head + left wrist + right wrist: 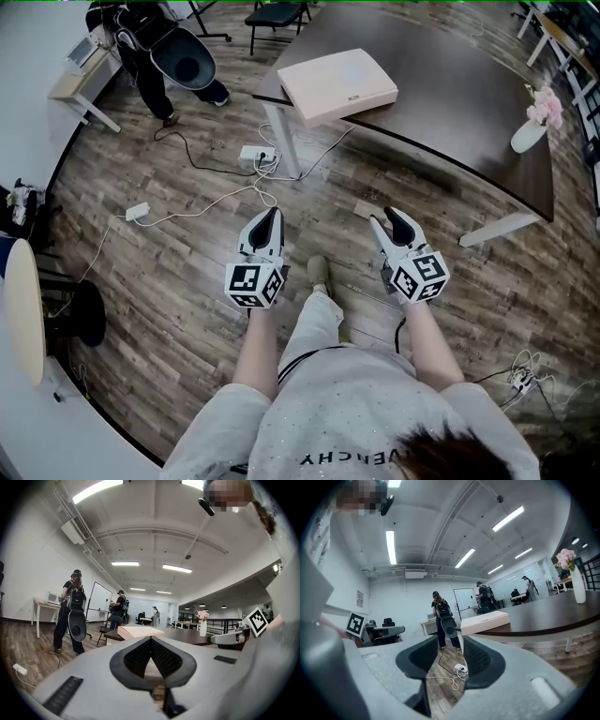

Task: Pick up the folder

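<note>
The folder (337, 84) is a pale, thick, flat case lying on the near left corner of a dark brown table (450, 103). It also appears ahead in the left gripper view (140, 631) and in the right gripper view (485, 620). Both grippers hover over the wooden floor, well short of the table and pointing toward it. My left gripper (272, 216) (150, 639) is shut, its tips touching with nothing between them. A clear gap shows between the jaws of my right gripper (394, 216) (461, 637), which is open and holds nothing.
A white power strip (255, 155) and loose cables lie on the floor by the table leg (286, 141). A vase of pink flowers (534, 127) stands on the table's right. A person with a backpack (169, 56) stands far left; a chair (277, 17) is behind.
</note>
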Demonstrator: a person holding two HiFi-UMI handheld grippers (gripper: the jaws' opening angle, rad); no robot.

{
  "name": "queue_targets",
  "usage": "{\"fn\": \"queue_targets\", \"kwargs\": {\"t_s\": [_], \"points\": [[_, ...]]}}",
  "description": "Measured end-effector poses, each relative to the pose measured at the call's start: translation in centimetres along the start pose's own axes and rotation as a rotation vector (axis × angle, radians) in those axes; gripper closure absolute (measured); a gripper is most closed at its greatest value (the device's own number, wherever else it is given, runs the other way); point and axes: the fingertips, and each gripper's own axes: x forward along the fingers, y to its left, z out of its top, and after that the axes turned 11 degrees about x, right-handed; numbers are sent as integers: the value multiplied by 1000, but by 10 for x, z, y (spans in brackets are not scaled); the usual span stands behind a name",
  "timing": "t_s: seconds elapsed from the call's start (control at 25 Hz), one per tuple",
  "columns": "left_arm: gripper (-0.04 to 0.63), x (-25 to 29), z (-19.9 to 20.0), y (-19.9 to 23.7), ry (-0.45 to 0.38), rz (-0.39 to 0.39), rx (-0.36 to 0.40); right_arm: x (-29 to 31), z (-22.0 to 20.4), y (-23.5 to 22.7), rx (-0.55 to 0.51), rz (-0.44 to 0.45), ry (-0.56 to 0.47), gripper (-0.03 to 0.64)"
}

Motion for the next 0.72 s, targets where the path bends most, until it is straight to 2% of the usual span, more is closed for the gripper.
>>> {"fn": "queue_targets", "kwargs": {"t_s": [0.28,0.72], "points": [[597,51,2,32,2,-11,-1,58,19,-16,17,10,-2,451],[597,124,-3,74,7,-36,-12,140,24,-46,77,1,28,451]]}}
